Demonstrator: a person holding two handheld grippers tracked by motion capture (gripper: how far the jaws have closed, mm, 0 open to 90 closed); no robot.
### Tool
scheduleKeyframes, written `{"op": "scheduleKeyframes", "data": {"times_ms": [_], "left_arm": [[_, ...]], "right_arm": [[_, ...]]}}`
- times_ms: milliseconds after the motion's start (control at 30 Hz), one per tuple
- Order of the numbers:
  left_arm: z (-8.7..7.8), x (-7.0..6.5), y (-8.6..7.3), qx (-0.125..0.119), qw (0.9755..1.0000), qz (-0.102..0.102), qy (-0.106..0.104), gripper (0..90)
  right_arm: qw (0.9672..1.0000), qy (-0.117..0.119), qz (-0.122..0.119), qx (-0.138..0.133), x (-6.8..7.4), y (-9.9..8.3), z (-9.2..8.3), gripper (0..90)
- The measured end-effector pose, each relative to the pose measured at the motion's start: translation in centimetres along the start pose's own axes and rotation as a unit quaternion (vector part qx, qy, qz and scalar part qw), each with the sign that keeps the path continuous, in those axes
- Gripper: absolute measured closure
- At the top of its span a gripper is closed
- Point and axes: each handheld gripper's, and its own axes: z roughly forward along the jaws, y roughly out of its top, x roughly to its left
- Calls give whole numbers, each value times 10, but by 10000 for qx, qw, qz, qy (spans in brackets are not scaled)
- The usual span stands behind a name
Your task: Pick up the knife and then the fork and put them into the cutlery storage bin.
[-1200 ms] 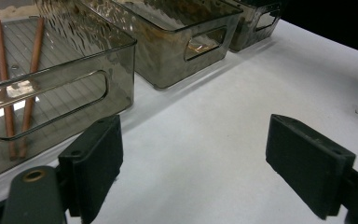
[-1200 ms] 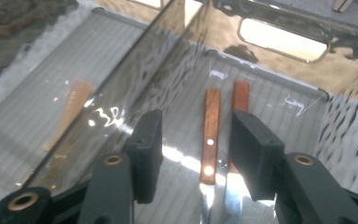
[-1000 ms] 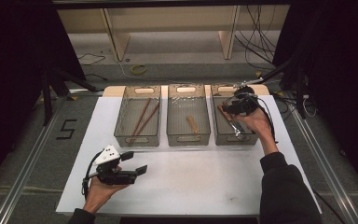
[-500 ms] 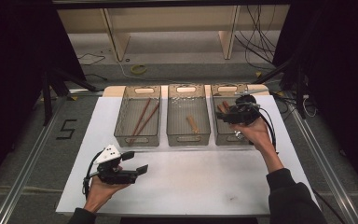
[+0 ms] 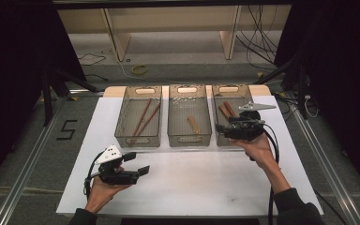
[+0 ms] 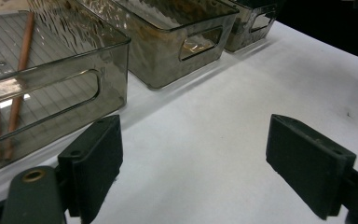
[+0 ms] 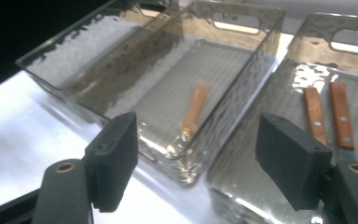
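Right tongs (image 5: 226, 130) wide, empty, over near end of right bin (image 5: 219, 99). Two wooden-handled pieces (image 7: 328, 114) lie at its 1 o'clock: light, stiff, smooth; grip mid-handle. Left tongs (image 5: 138, 164) wide, idle over bench (image 5: 206, 183).

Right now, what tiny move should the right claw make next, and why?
Probably dip down into the right bin toward the two brown handles. The right claw is open, holds nothing and hovers over that bin's near end, with the handles just ahead of it.
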Motion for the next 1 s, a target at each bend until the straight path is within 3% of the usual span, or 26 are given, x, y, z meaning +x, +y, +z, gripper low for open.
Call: {"op": "scheduleKeyframes", "data": {"times_ms": [400,767,1000], "left_arm": [[0,0,-2,54,9999,-17,-104,180],[1,-2,-2,118,9997,10,-191,180],[1,-2,-2,116,9997,32,-231,180]], "right_arm": [[9988,439,-73,-204,27,-37,-14,291],[9968,681,-185,-381,45,-65,-23,280],[9962,698,-293,-425,50,-84,-28,276]]}}
